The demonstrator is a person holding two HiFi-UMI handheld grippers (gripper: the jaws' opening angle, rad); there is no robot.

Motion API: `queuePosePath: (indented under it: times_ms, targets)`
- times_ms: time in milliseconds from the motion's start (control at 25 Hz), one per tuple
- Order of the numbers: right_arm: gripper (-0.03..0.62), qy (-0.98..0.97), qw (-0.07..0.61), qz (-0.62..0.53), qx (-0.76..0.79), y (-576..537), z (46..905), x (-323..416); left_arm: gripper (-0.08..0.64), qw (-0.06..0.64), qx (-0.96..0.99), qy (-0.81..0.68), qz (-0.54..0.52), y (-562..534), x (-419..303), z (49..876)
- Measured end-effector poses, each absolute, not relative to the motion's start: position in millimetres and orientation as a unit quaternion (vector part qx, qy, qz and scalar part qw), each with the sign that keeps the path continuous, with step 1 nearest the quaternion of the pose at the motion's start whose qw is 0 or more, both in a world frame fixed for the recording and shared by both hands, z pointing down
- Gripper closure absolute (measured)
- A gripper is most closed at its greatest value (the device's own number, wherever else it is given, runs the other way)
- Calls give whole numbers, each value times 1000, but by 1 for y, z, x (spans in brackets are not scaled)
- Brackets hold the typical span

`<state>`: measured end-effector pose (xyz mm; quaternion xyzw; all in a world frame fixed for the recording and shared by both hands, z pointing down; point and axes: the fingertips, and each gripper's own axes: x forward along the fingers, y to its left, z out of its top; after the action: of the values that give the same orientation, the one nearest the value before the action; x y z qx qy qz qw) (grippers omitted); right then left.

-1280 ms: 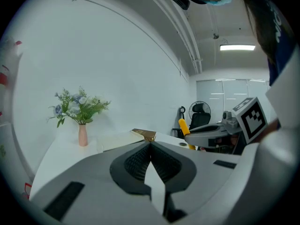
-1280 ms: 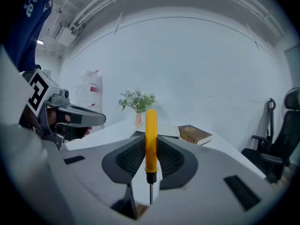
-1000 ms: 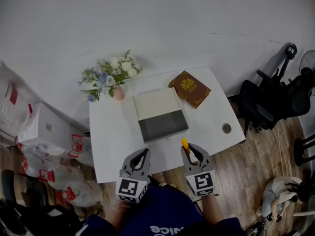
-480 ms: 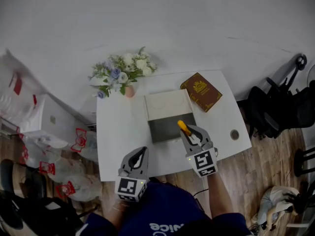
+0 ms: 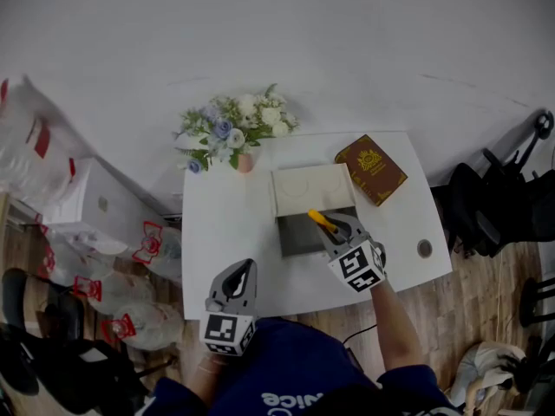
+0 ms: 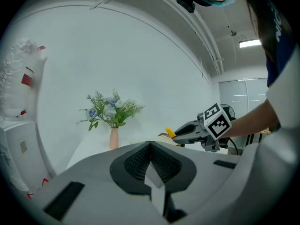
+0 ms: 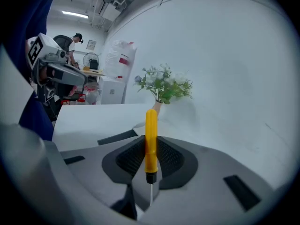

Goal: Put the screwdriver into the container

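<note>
The surface is one white rectangular tabletop (image 5: 225,232), standing against a plain white wall (image 5: 303,42) on a brown wooden floor (image 5: 468,302). To the left of my left claw (image 5: 247,267) I see several white plastic bags with red print (image 5: 139,250). To the right of my right claw (image 5: 328,224) there are black office chairs (image 5: 503,206).

I count two claws, one yellow-handled screwdriver (image 5: 319,220), one grey open box-shaped container (image 5: 295,239) with a white lid part behind it, one brown book with a gold emblem (image 5: 371,169), one pink vase of white and blue flowers (image 5: 238,133) and one round cable hole (image 5: 424,249) in the tabletop.

The right claw grips the screwdriver by the handle. In the right gripper view the handle stands up between the dark pads and the thin metal shaft points back toward the camera. In the head view this claw is above the near right part of the container, and the handle tip shows over its grey inside. The book lies beyond this claw to the right, and the vase is beyond it to the left.

The left claw has its jaws closed together with nothing between them. It is at the near edge of the tabletop, well apart from the container.

I can read no words on the book. Each claw carries a black-and-white square marker.
</note>
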<state>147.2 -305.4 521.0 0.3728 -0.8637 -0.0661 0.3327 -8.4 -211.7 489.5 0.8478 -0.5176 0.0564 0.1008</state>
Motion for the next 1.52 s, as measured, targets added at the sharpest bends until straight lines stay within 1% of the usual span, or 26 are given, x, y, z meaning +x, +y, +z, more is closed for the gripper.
queuePosePath:
  times_ms: [240, 600, 760, 1200, 1520]
  targets:
    - [503, -880, 375, -26, 290, -314, 561, 132, 543, 115, 831, -541, 60, -216, -30, 495]
    - [502, -868, 452, -3, 205, -312, 609, 123, 543, 129, 820, -553, 74, -222, -44, 505]
    - [502, -861, 466, 19, 201, -316, 625, 124, 543, 126, 818, -555, 81, -226, -48, 507]
    - [502, -833, 517, 65, 183, -322, 659, 127, 543, 148, 812, -555, 99, -232, -52, 520]
    - [499, -828, 520, 93, 185, -325, 667, 128, 543, 152, 819, -544, 105, -237, -48, 525]
